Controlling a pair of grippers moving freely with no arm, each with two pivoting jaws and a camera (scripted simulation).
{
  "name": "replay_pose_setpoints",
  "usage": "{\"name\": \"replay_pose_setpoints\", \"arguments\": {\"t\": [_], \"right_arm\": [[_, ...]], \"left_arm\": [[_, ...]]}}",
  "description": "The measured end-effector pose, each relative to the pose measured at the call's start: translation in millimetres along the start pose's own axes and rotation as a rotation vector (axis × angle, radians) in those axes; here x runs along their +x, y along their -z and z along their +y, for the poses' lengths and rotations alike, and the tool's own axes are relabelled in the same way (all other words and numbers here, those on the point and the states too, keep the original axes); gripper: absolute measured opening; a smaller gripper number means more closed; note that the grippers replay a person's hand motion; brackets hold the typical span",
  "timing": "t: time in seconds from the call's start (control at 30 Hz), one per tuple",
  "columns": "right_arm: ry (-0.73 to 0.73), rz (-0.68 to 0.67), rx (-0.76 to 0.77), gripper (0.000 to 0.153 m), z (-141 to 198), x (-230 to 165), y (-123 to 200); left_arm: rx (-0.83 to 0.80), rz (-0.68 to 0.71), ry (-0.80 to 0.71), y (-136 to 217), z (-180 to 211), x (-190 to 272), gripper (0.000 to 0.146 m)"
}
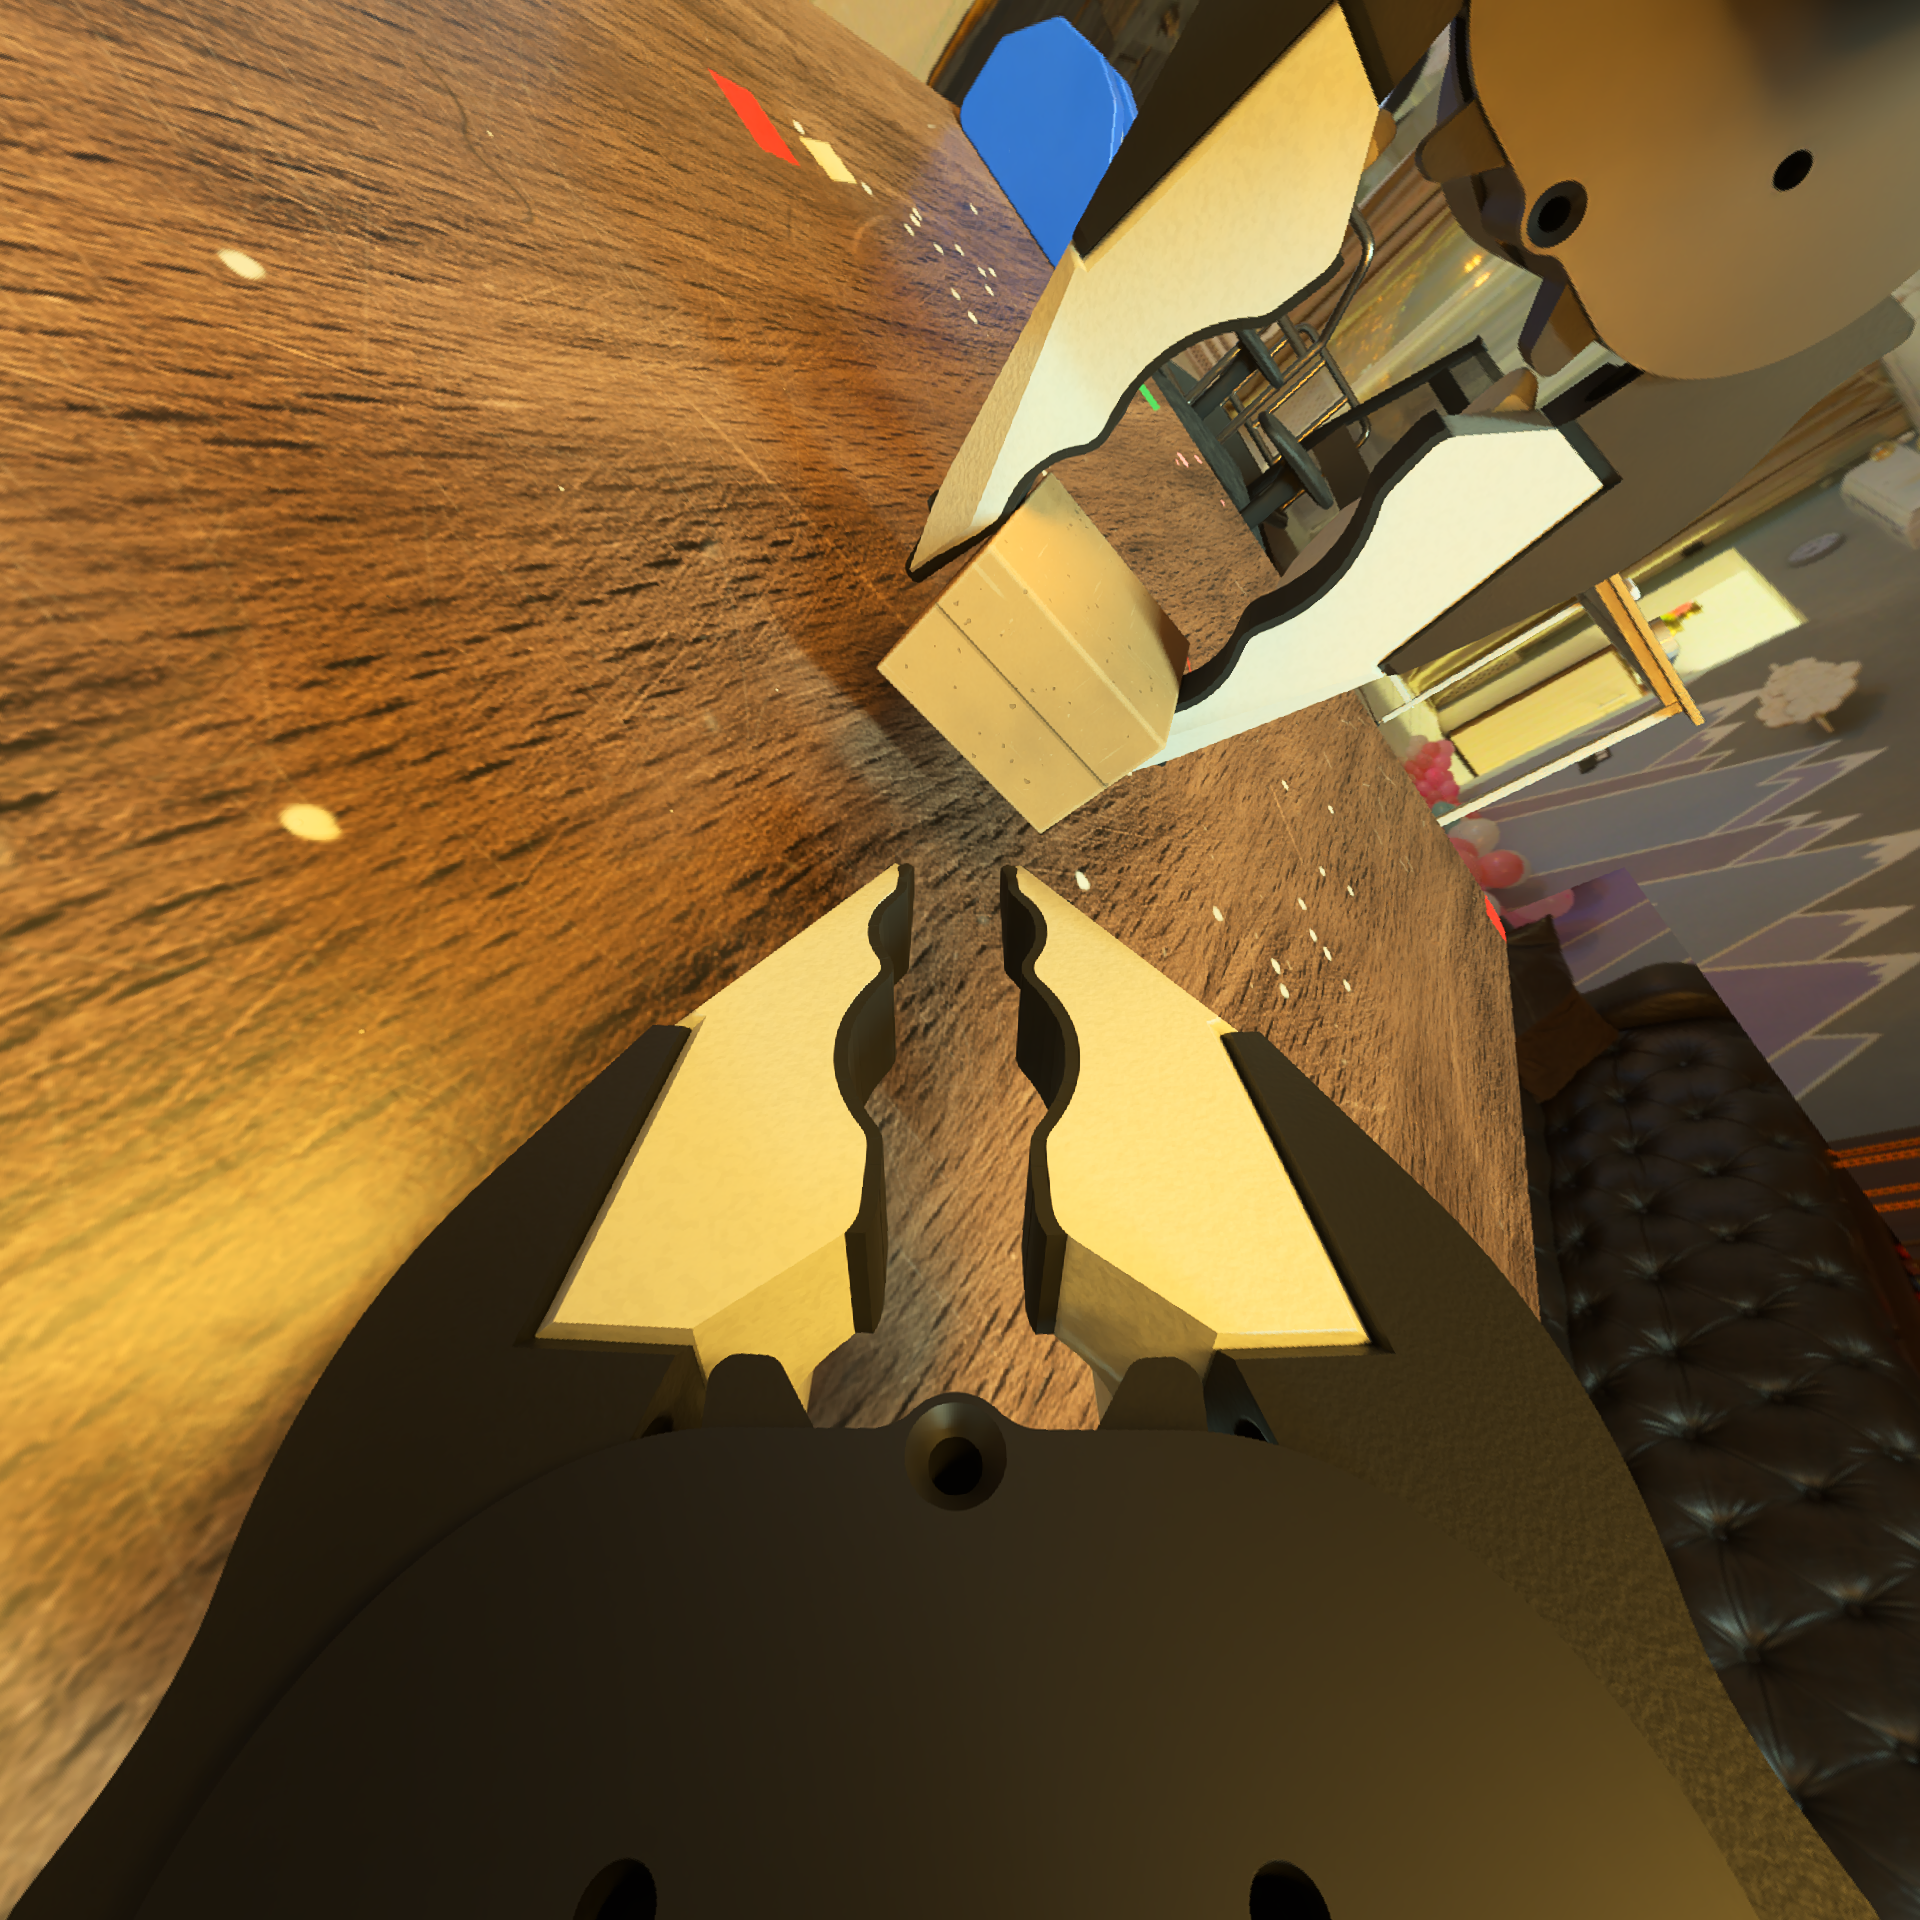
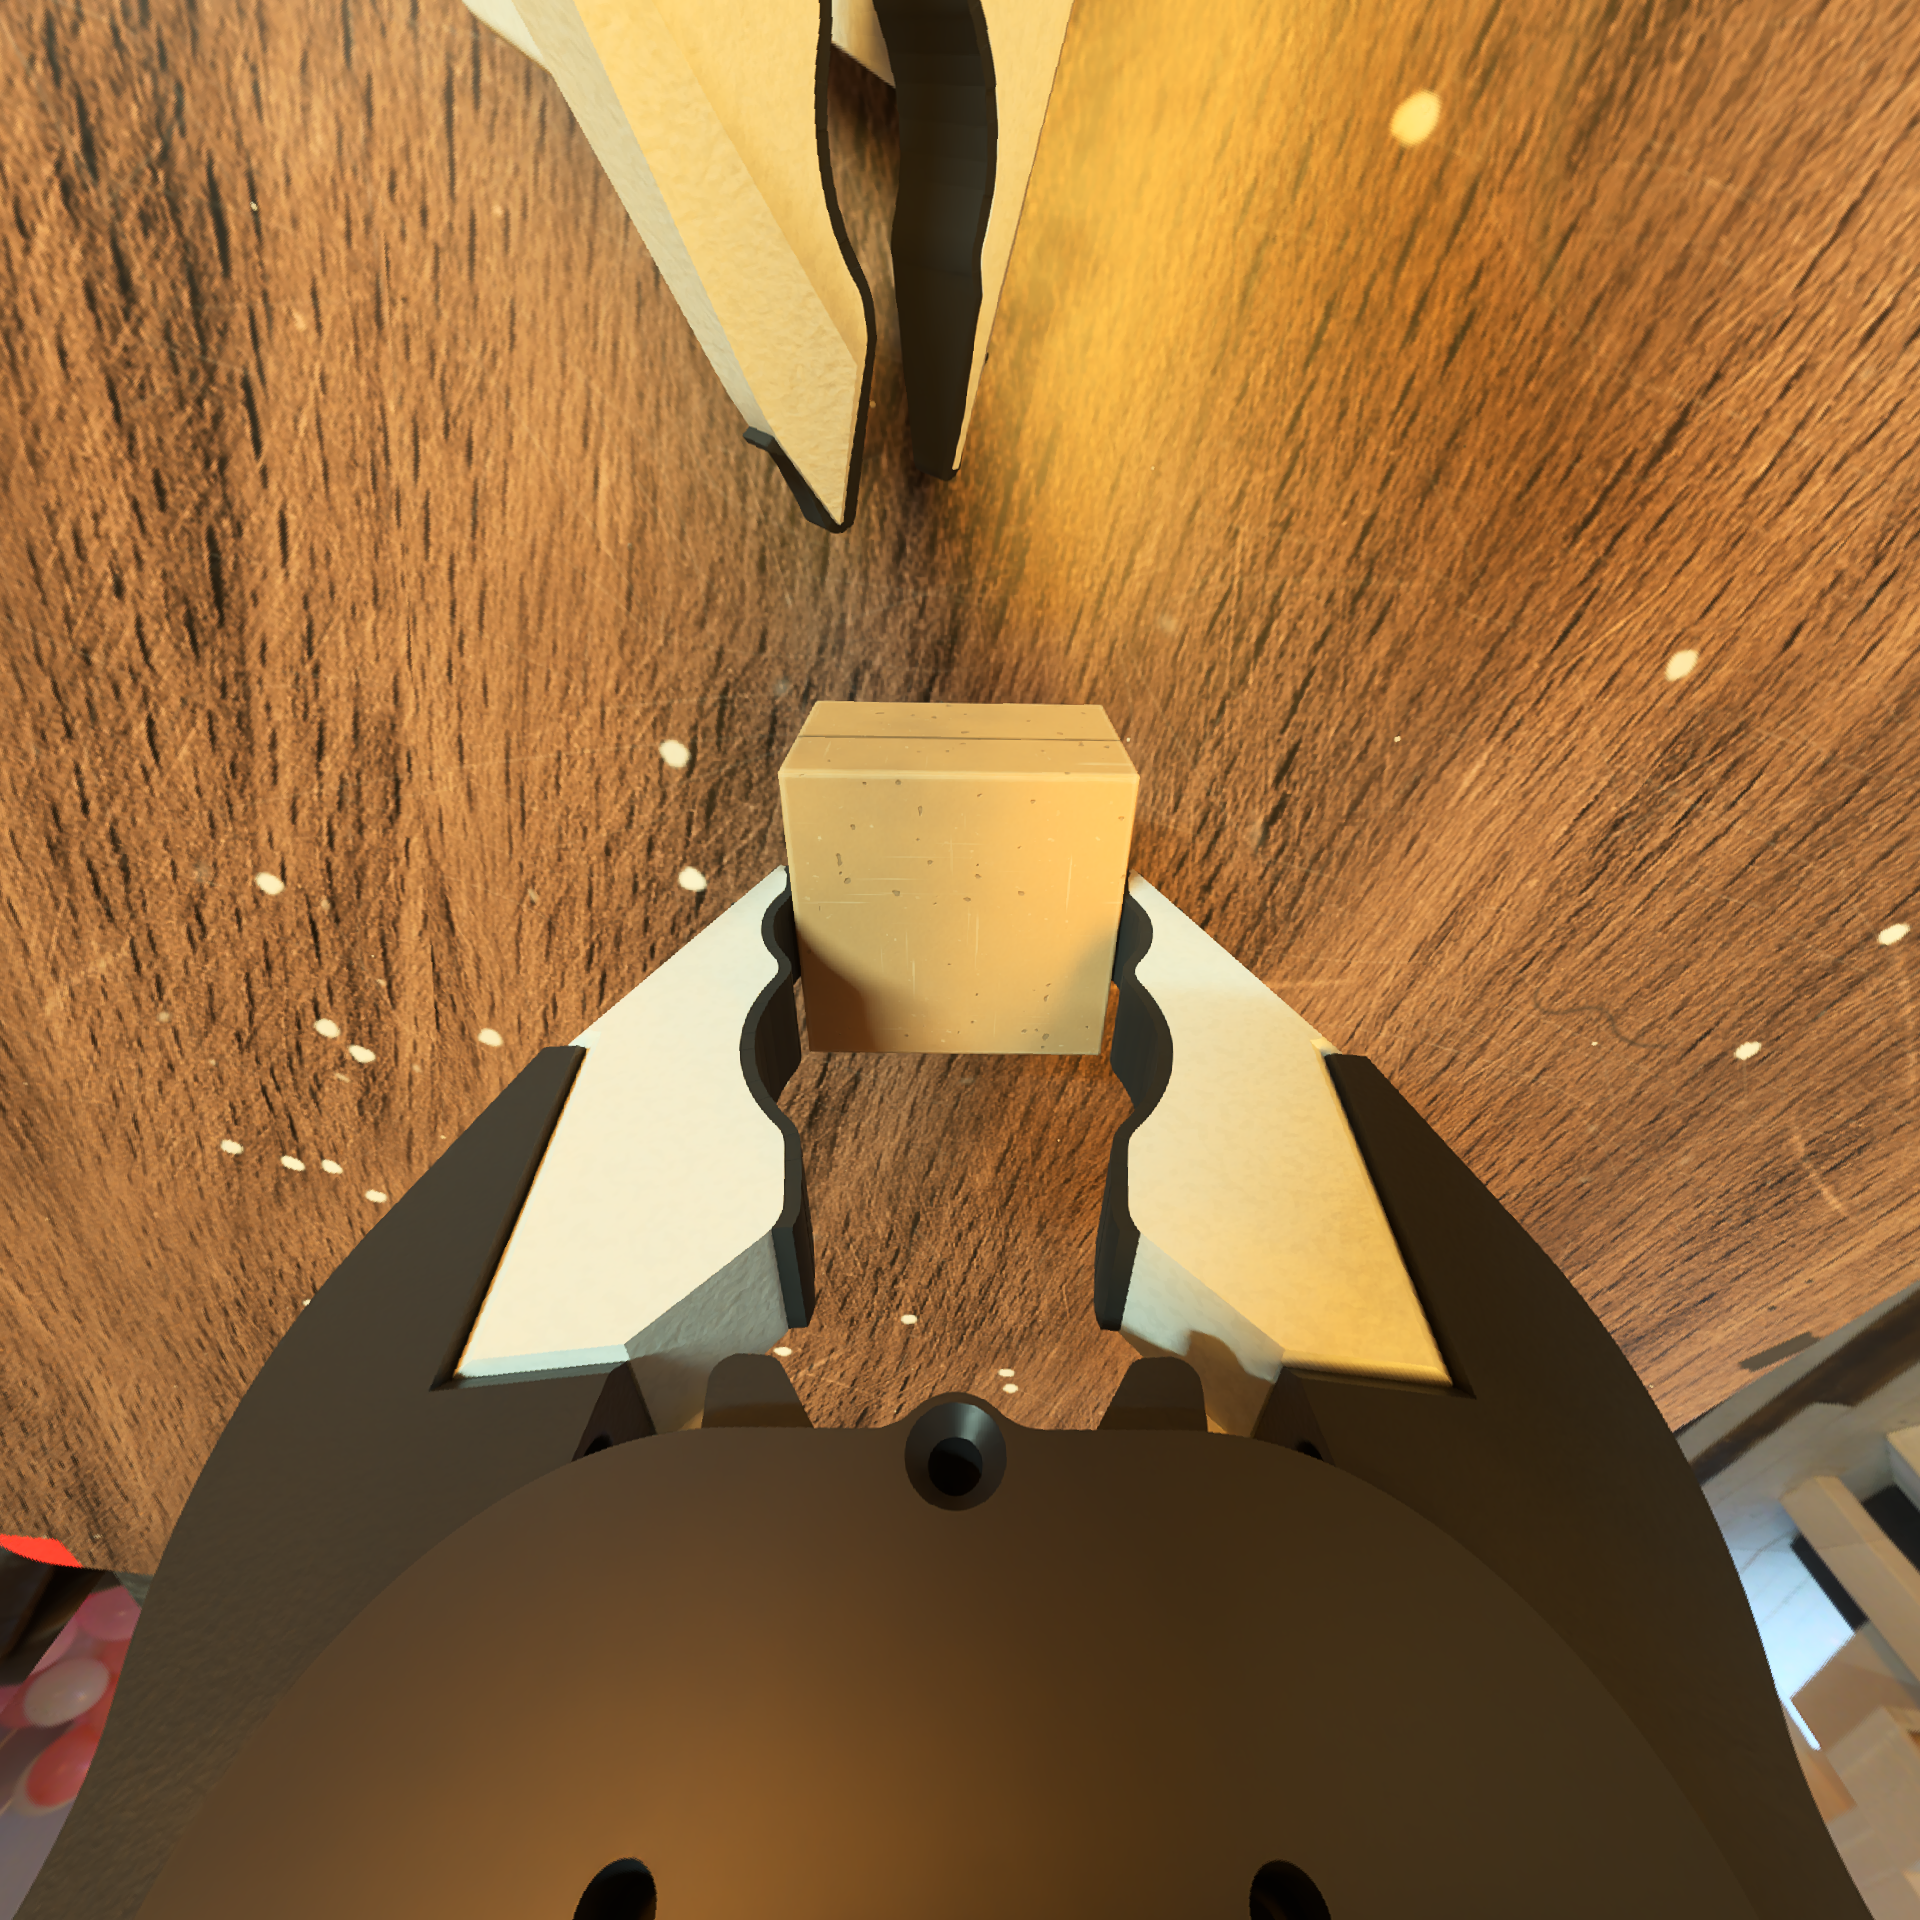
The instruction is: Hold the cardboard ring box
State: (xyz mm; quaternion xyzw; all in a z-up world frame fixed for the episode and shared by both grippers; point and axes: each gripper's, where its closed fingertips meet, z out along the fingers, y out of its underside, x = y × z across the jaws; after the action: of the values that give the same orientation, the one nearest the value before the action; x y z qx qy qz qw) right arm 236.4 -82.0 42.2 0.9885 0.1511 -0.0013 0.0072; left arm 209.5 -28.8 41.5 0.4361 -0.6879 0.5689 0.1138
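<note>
The cardboard ring box (image 2: 956, 831) is a small tan cube with a lid seam, just above the wooden table (image 2: 1455, 623). My right gripper (image 2: 956, 888) is shut on it, one fingertip pressed against each side. In the left wrist view the box (image 1: 1029, 696) sits between the right gripper's (image 1: 1055, 634) cream fingers, just ahead of and slightly right of my left gripper (image 1: 956, 883). The left gripper is shut and empty, its fingers a narrow slit apart. It also shows at the top of the right wrist view (image 2: 883, 494), pointing toward the box.
The brown table top (image 1: 416, 520) carries small white specks and a red marker (image 1: 753, 114). A blue object (image 1: 1039, 114) stands at its far edge. A black tufted sofa (image 1: 1714, 1351) and pink balloons (image 1: 1434, 774) lie beyond the table's right edge.
</note>
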Motion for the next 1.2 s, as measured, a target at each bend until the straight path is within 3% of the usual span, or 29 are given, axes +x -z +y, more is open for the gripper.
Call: {"name": "replay_pose_setpoints", "arguments": {"t": [1.2], "right_arm": [[0.032, 0.013, -0.032, 0.059, 0.0, -1.1, -1.7]], "left_arm": [[-0.024, -0.027, -0.017, -2.4, 4.1, -1.5, 0.016]]}}
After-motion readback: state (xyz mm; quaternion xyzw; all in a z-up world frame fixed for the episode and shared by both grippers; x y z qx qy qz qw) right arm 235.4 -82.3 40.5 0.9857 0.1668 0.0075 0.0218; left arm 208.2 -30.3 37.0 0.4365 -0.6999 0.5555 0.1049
